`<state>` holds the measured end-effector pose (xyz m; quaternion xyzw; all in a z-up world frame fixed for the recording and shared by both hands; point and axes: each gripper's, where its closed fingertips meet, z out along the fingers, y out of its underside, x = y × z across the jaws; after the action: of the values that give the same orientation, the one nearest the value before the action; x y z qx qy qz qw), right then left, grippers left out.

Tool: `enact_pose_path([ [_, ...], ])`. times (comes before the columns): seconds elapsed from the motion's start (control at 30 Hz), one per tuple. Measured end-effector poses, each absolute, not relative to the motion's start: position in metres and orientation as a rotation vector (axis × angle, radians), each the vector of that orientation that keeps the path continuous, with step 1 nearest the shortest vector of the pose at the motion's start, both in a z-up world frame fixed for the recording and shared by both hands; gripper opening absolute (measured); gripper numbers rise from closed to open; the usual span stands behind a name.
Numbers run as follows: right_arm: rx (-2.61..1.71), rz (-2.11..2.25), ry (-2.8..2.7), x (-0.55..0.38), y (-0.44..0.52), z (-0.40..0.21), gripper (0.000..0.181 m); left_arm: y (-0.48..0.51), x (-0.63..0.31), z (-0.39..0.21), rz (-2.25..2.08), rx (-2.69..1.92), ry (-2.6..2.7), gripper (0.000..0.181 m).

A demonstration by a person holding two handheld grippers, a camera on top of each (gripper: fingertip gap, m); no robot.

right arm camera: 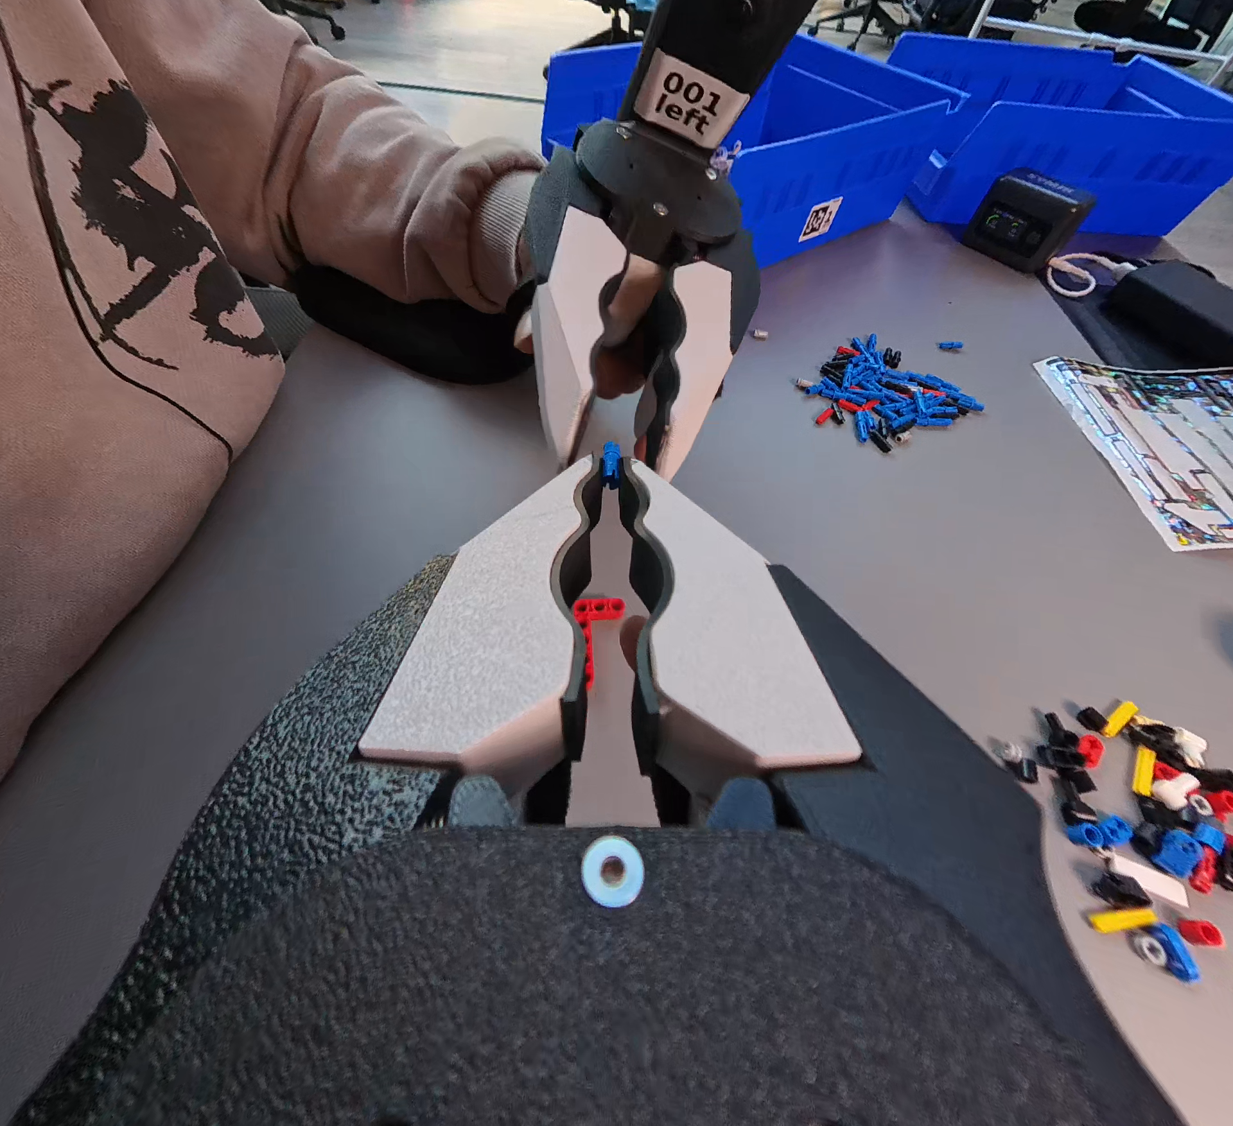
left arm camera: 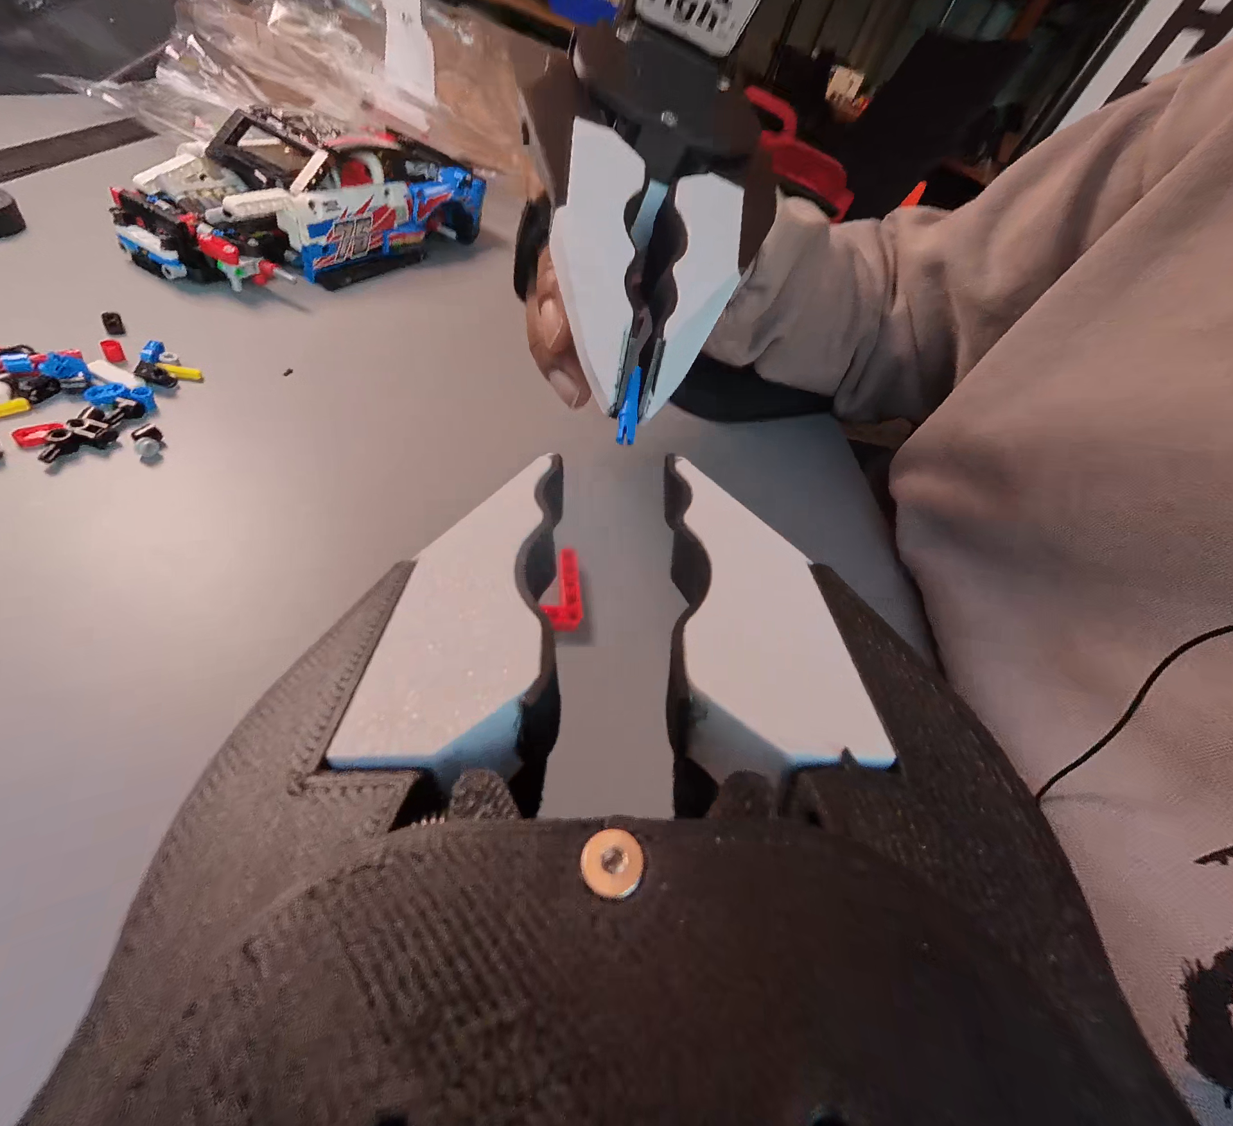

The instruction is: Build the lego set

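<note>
A small blue plastic connector pin (right arm camera: 610,465) sits between the pale grey finger plates of the black-bodied right gripper (right arm camera: 610,472). The left gripper (left arm camera: 612,460) has the same pale grey plates on a black ribbed body. A red L-shaped plastic beam (left arm camera: 566,594) lies on the plain grey tabletop (left arm camera: 300,560). At upper left, the partly built toy car (left arm camera: 300,207) is white, blue and black with red streaks. Blue plastic bins (right arm camera: 934,147) stand at upper right, above a heap of blue, black and red pins (right arm camera: 891,393). The person's sleeve (right arm camera: 333,187) is dusty pink-beige.

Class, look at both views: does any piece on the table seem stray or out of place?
Yes: one red L-shaped piece lies alone on the table below the open left gripper, apart from the mixed pile of parts.
</note>
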<state>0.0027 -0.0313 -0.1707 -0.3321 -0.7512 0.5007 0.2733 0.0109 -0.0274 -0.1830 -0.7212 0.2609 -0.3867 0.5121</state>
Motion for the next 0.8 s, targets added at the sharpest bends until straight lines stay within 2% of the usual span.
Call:
enact_pose_path([
  [0.13, -0.996, 1.161, -2.144, 0.010, -0.011, -0.194, 0.003, -0.023, -0.001, -0.228, -0.671, -1.962, 0.747, 0.052],
  [0.27, -1.062, 1.031, -2.293, 0.025, -0.006, -0.215, 0.002, -0.024, 0.001, -0.259, -0.508, -2.079, 0.864, 0.057],
  [0.8, -1.077, 0.689, -2.641, 0.019, -0.030, -0.259, 0.003, -0.024, 0.013, -0.278, -0.360, -2.095, 0.981, 0.034],
])
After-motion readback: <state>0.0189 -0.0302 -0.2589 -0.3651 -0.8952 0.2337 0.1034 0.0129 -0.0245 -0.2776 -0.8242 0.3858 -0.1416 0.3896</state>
